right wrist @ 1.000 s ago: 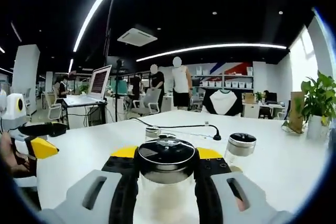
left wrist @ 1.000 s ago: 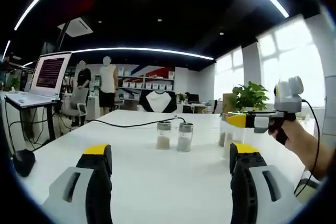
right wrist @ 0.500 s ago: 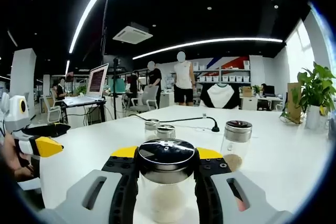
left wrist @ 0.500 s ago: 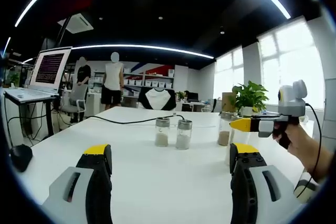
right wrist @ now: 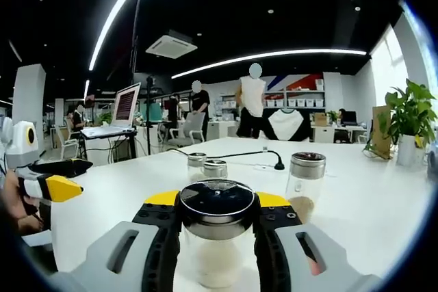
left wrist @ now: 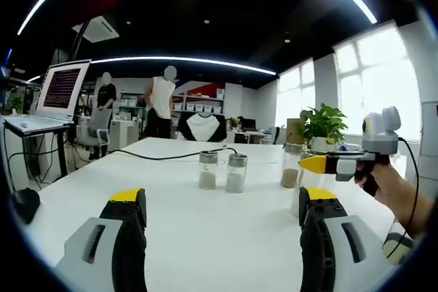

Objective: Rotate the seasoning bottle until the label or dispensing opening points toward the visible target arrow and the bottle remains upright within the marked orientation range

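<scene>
Our right claw (right wrist: 216,220) is squeezed tight on the seasoning bottle (right wrist: 216,237), holding it upright over the white bench (right wrist: 369,203). Our left claw (left wrist: 222,220) is wide apart with nothing in it. Two small jars (left wrist: 220,171) stand side by side behind the bottle.

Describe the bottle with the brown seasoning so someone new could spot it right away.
On the white table, look right of the bottle clamped in the right gripper. The brown-seasoning bottle stands there upright and alone. Unlike the pair of bottles farther back with pale contents, its bottom holds brown powder.
</scene>
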`<action>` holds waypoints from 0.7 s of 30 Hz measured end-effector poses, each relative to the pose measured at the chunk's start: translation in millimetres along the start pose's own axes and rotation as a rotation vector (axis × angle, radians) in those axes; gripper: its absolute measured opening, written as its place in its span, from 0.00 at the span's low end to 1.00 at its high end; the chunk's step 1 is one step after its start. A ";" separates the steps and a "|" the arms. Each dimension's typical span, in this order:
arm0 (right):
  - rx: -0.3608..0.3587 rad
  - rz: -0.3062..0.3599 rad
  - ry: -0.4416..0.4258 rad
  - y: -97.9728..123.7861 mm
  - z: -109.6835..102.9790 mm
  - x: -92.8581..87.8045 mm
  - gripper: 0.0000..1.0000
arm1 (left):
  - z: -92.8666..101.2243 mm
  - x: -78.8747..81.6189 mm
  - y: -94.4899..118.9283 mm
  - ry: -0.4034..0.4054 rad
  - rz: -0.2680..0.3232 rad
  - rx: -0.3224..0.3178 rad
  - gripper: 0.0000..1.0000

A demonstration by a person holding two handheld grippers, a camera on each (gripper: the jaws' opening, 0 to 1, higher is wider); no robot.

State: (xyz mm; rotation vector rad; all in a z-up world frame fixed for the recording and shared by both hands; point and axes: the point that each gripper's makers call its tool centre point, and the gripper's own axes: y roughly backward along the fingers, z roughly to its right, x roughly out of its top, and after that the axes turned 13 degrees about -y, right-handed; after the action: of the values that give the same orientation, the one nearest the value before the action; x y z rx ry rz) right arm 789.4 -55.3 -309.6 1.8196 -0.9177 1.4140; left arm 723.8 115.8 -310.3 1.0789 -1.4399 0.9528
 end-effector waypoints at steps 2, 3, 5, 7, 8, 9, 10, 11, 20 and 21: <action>0.000 0.005 -0.009 -0.4 -0.8 -0.4 0.39 | 1.5 -0.4 -0.3 -0.001 -0.002 -0.003 0.97; -0.001 0.005 -0.008 -0.5 -1.2 -0.5 0.39 | 1.6 -0.7 -0.4 0.000 -0.003 -0.004 0.97; -0.003 0.013 -0.009 -0.4 -1.0 -0.5 0.39 | 2.2 -1.2 -0.5 0.003 -0.005 -0.006 0.97; -0.003 0.025 -0.008 -0.4 -1.2 -0.4 0.39 | 2.3 -1.1 -0.5 0.000 -0.006 -0.006 0.97; -0.003 0.025 -0.008 -0.7 -1.4 0.3 0.39 | 2.4 -1.1 -0.4 -0.001 -0.006 -0.006 0.97; -0.002 0.021 -0.008 -0.8 -1.5 0.2 0.39 | 2.4 -1.2 -0.3 0.000 -0.007 -0.006 0.97; -0.001 0.018 -0.009 -1.1 -1.4 0.4 0.40 | 2.2 -0.9 -0.1 0.001 -0.005 -0.006 0.97; 0.004 0.015 -0.008 -1.3 -1.4 0.6 0.40 | 2.0 -0.9 -0.1 0.000 -0.005 -0.005 0.97; 0.120 0.055 -0.021 1.2 -3.9 21.7 0.71 | -1.0 0.6 0.8 -0.001 -0.002 0.000 0.98; 0.142 0.064 -0.041 2.4 -4.6 24.7 0.72 | -0.7 0.0 0.6 0.000 -0.004 -0.002 0.98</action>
State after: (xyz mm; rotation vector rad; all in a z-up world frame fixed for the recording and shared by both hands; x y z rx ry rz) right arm 789.3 -56.1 -284.4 1.9457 -0.9236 1.5209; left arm 723.3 116.6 -310.2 1.0803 -1.4381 0.9476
